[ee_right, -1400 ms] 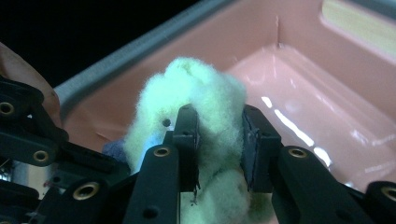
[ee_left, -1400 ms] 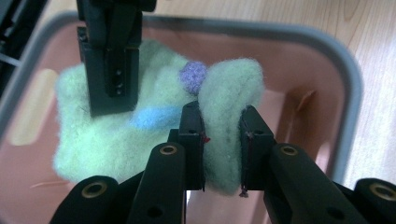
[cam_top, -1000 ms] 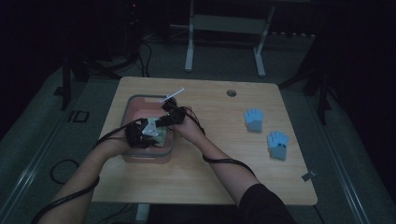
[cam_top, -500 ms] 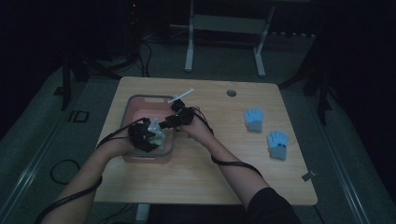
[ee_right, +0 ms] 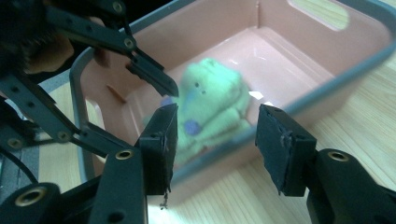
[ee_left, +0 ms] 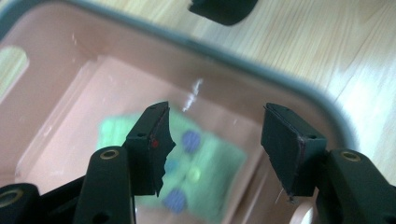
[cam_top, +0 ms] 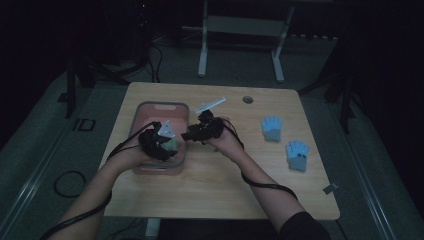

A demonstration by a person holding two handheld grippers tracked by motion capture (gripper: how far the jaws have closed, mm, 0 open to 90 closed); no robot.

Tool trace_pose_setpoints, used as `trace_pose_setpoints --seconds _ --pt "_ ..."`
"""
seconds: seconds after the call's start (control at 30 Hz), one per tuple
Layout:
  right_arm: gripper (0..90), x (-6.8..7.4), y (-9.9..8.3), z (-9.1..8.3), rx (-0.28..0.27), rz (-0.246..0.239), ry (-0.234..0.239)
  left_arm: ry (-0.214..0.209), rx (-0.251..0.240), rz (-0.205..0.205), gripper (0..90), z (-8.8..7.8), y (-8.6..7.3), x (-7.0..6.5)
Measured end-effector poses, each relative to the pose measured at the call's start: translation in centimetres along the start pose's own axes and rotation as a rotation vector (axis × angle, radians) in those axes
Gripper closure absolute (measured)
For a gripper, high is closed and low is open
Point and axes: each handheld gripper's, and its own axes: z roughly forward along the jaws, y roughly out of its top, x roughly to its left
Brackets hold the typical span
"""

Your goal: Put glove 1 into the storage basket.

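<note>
A green cloth item with blue dots (ee_right: pixel 215 100) lies loose inside the pink, grey-rimmed bin (cam_top: pixel 160 105) at the table's left. My left gripper (cam_top: pixel 170 144) hangs just above it. Its jaws have just been opening and stand apart with nothing between them, the green item (ee_left: pixel 210 172) below on the bin floor. My right gripper (cam_top: pixel 187 135) is at the bin's right rim (ee_right: pixel 327 79), pointing at the item from outside. Its jaws have also just been opening and are empty. One left gripper finger (ee_right: pixel 154 79) shows over the bin in the right gripper view.
Two light blue gloves (cam_top: pixel 272 128) (cam_top: pixel 297 154) lie on the right half of the wooden table (cam_top: pixel 220 185). A white strip (cam_top: pixel 211 104) lies behind my right hand, near a round hole (cam_top: pixel 247 99) in the tabletop. Metal stand legs are on the floor beyond the table.
Both grippers have opened and the green item now lies free in the bin. My right hand has drawn back to the right, off the bin; my left hand has lifted a little.
</note>
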Motion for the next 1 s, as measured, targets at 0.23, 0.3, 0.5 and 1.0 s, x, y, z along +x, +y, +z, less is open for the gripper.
trace_pose_setpoints --seconds 0.23,0.3,0.5,1.0 --pt "48.6 -0.7 -1.2 -2.2 -0.018 0.011 -0.021 -0.01 -0.052 0.006 43.6 0.0 2.0 -1.4" --pt "48.6 -1.0 -1.8 -3.1 -0.023 0.013 -0.029 -0.016 -0.063 0.01 44.5 0.0 2.5 -1.7" --pt "48.6 -1.9 -3.4 -4.8 -0.025 0.025 -0.056 -0.035 -0.107 0.028 47.4 0.6 3.8 -3.0" --pt "47.2 -3.9 -7.4 -8.7 -0.051 0.074 -0.114 -0.097 -0.135 0.035 37.6 2.9 5.9 -7.1"
